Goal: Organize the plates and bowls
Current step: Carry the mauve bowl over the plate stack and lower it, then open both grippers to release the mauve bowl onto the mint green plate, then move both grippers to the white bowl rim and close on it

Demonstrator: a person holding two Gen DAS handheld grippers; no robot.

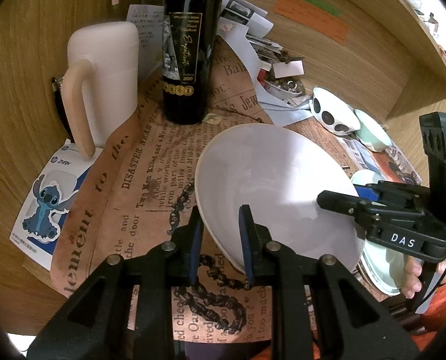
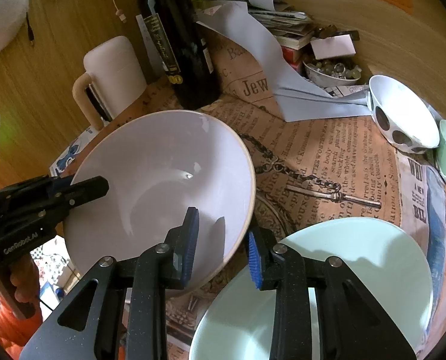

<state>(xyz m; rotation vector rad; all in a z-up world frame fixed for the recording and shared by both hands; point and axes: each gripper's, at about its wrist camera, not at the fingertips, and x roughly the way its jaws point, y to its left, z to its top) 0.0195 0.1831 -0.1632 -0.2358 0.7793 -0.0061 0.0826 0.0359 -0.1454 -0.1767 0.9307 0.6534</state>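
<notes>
While both grippers are reaching in from opposite sides, the smooth, glossy white bowl is tilting above the printed paper. The left gripper and right gripper are each straddling its thin rim, jaws partly apart; firm grasping I cannot tell. A pale green plate is lying beside it.

Big bowl: plain white inside, thin beige rim. Plate: pale mint green, no pattern. Small bowl: white w/ large dark polka dots outside. Paper table cover: tan/brown, old newspaper print, black text + chain graphic. Wine bottle: near-black, gold lettering on label. Jug: off-white body, peach handle. Gripper pads: blue, on black frames. Sticker: blue cartoon alien.
</notes>
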